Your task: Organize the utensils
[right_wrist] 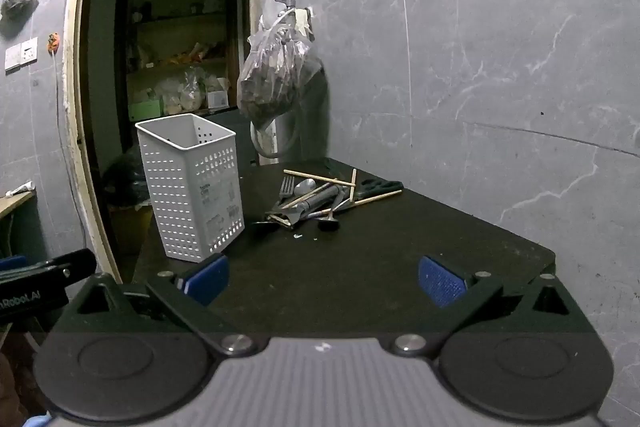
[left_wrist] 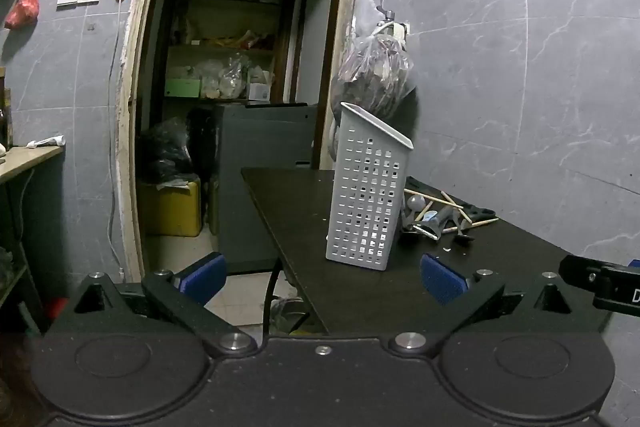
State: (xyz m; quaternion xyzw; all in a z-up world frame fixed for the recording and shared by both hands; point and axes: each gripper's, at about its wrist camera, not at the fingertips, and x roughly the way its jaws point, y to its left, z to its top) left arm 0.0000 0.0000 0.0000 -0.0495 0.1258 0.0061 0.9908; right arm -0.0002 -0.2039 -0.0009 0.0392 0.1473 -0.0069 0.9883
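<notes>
Left gripper (left_wrist: 322, 277): black, blue-padded fingers spread wide, nothing between them; it hangs over the near edge of the dark tabletop (left_wrist: 500, 267), short of the basket.
Right gripper (right_wrist: 323, 277): same build, jaws equally wide and empty, over the tabletop (right_wrist: 380, 267) nearer than the basket.
Basket: white perforated plastic utensil basket (left_wrist: 366, 193) (right_wrist: 192, 187), tall, upright on the tabletop; the part of its inside seen from the right wrist shows no contents.
Utensils: a loose pile of metal and wooden utensils (right_wrist: 320, 199) (left_wrist: 440, 215) lies on the tabletop just right of the basket, apart from it; a metal fork (right_wrist: 286, 187), a metal spoon (right_wrist: 305, 186) and pale wooden chopsticks (right_wrist: 320, 178) can be made out.
Bag: a clear plastic bag of dark dried matter (right_wrist: 276, 75) hangs on the grey tiled wall above and behind the basket.
Writing: a printed sticker (right_wrist: 218, 203) on the basket's side, too small to read; partial white lettering on the other gripper's body at each view's edge.
</notes>
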